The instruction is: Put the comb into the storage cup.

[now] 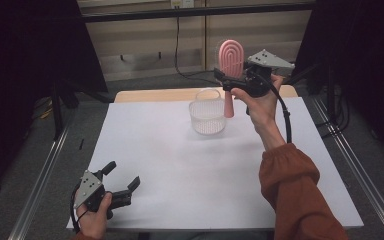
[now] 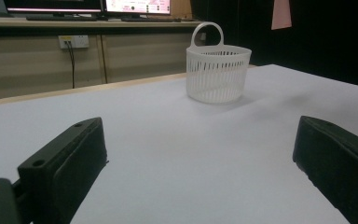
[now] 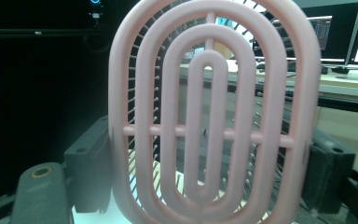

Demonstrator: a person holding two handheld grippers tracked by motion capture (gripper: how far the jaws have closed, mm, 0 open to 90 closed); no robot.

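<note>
A pink vented hairbrush (image 1: 231, 57) stands upright in the air at the far middle of the table, with my right gripper (image 1: 228, 82) shut on it just below the oval head. Its handle hangs down beside the right side of a white slotted basket (image 1: 207, 117) with a loop handle. In the right gripper view the brush head (image 3: 209, 112) sits between the two jaws of the right gripper (image 3: 209, 177), its bristles pointing away. My left gripper (image 1: 123, 175) rests open at the front left corner, nothing between its jaws. From the left gripper (image 2: 200, 163) the basket (image 2: 218, 74) stands well ahead.
A white sheet (image 1: 180, 170) covers the table, with a strip of wooden top (image 1: 150, 95) along its far edge. Dark curtains hang at both sides, and metal rails (image 1: 350, 160) run along the table's flanks. A wall socket and cable (image 2: 71, 44) show behind.
</note>
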